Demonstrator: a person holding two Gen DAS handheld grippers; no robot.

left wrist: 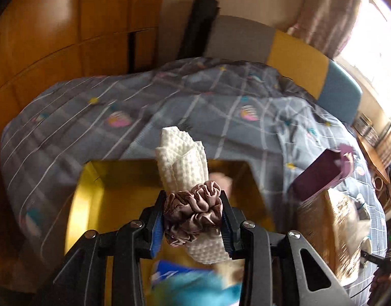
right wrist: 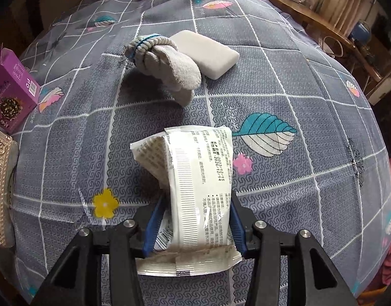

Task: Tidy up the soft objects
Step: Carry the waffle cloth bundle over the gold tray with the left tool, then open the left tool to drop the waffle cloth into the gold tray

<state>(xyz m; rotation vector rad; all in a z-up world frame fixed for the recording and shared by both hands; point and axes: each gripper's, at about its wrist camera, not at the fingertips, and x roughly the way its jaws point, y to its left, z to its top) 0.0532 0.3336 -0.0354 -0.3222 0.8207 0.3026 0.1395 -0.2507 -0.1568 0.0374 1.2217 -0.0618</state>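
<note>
Left wrist view: the left gripper (left wrist: 194, 216) pinches a scrunchie (left wrist: 192, 211) and white cloth (left wrist: 181, 158) above the yellow box (left wrist: 85, 199), and the cloth could slip out, while the right gripper (right wrist: 196, 227) clamps a tissue pack (right wrist: 198, 178).

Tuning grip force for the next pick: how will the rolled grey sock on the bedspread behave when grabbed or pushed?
The rolled grey sock looks like soft knit, so it will probably squash between the pads rather than resist. It looks light, likely sliding or tumbling on the bedspread if pushed. Its toe end leans on the white foam block, which a push might nudge.

Dates 2023/12/15, 2026/12/14 on white wipes pack (right wrist: 200, 178); other print illegible.
</note>
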